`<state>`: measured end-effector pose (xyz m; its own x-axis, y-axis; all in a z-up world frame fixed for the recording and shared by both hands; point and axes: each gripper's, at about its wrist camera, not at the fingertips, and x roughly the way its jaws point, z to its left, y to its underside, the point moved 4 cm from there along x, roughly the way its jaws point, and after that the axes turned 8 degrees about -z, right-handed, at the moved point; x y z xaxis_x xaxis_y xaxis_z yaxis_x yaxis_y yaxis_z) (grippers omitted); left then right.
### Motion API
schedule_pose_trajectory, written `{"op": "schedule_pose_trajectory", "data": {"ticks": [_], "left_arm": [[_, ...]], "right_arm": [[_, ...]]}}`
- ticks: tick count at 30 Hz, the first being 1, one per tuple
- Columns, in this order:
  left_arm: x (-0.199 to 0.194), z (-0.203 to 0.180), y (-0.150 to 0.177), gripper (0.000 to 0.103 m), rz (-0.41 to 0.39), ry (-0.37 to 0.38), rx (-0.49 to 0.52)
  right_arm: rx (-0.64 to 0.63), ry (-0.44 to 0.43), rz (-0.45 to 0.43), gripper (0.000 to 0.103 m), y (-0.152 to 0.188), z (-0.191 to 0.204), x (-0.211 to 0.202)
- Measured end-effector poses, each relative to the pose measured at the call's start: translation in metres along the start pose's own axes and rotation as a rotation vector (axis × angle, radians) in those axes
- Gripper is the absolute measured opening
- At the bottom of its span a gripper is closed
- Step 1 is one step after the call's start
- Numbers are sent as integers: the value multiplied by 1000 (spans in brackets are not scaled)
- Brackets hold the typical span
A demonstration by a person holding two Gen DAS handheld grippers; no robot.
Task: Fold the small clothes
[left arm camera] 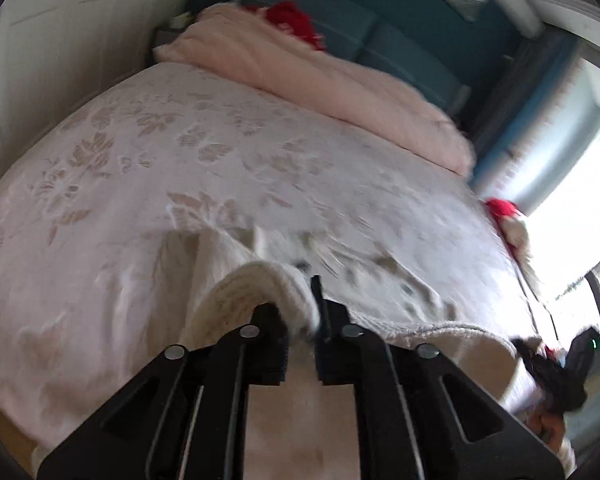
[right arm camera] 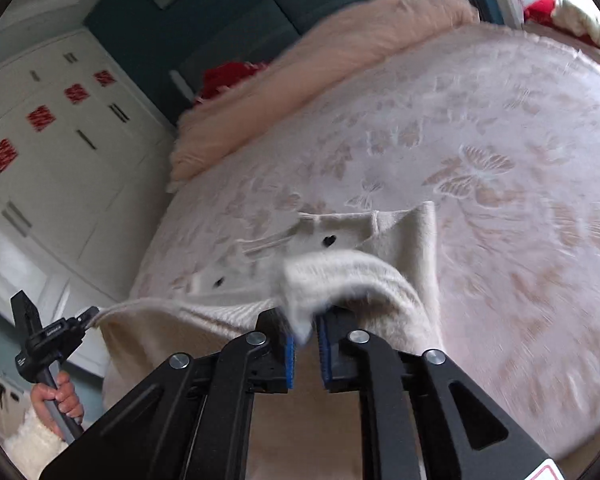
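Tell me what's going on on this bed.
A person is folding a cream ribbed knit garment on a pink floral bedspread. The left gripper and the right gripper each pinch an edge of it and hold that edge raised, while the far part lies on the bed. A fluffy pink blanket lies at the head of the bed. The fold is not yet laid down.
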<state>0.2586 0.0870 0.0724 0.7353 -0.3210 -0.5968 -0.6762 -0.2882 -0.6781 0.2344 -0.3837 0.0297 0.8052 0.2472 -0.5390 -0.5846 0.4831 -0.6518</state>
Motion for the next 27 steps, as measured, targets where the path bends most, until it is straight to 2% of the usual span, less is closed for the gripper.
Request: {"op": "schedule_pose_trajectory", "data": {"ticks": [2,4,6,7,8,9,11,13,14,15,16,17,18,19,23,27], "left_arm": [[50,17,7,16,96,-57,-29],[71,33,17,20,148,-132,-44],[70,48,27,36,135,-129,-50],[66,52,30,57,125,-122,-48],[59,56,33,79,103,-120,-41],[56,59,34,85,80,-123,-31],[58,62,33,86,51,-110,8],[73,62,35,86,95,-101,23],[86,66,37,86,130,-95,13],[95,66,39,78,148,-92,2],[105,67,42,65,171,-81,-9],[112,67,45,33,196,-71,-10],[118,66,48,18,224,-81,-2],[117,64,48,11,219,-84,1],[83,50,29,9,110,-28,4],[58,24,-16,8,33,26,38]], "right_arm": [[9,66,2,29,0,-12,29],[21,125,-6,38,-1,-21,40],[30,121,-43,55,0,-31,32],[16,130,-66,65,1,-35,25],[-20,136,-78,68,2,-37,23],[-55,143,-70,69,4,-35,26],[-118,165,-26,69,6,-36,36],[-148,183,32,70,11,-38,57],[-152,193,53,70,14,-39,62],[-154,214,74,70,17,-42,74],[-147,224,102,62,21,-45,86],[-146,230,128,25,24,-47,93],[-147,239,150,8,26,-49,99],[-145,244,151,9,27,-49,99],[-194,193,22,7,6,-22,58],[-184,116,-125,7,-46,4,17]]}}
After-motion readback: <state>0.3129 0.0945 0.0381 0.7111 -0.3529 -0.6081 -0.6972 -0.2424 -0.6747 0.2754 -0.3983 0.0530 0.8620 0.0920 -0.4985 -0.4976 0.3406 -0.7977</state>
